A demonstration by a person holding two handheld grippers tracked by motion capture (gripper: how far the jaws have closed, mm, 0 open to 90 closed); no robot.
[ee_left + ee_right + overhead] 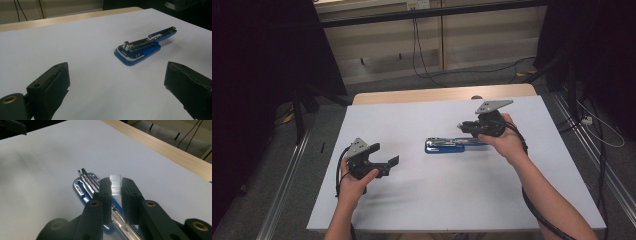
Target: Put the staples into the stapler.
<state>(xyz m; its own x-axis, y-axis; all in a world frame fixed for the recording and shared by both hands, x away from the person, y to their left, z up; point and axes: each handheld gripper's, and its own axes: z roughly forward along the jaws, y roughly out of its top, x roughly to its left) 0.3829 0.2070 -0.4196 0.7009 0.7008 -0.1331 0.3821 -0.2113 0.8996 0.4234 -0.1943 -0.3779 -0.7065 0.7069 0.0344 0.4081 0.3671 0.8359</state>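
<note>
The blue stapler (445, 145) lies opened flat at the middle of the white surface (422, 200), likely for reloading, since the right gripper (116, 185) poises a staple strip (115, 185) pinched in its jaws over it, while the left gripper (384, 159) waits wide-jawed at the near left.

Two hand-held black grippers, bare forearms.
Left gripper (384, 161) and right gripper (462, 126): grey three-cornered top plates, brass-ringed jaw holes, trailing black cables.

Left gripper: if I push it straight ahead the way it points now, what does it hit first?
Probably the stapler. The left gripper, jaws open, points across bare white table toward it, nothing between. Depth is hard to judge.
</note>
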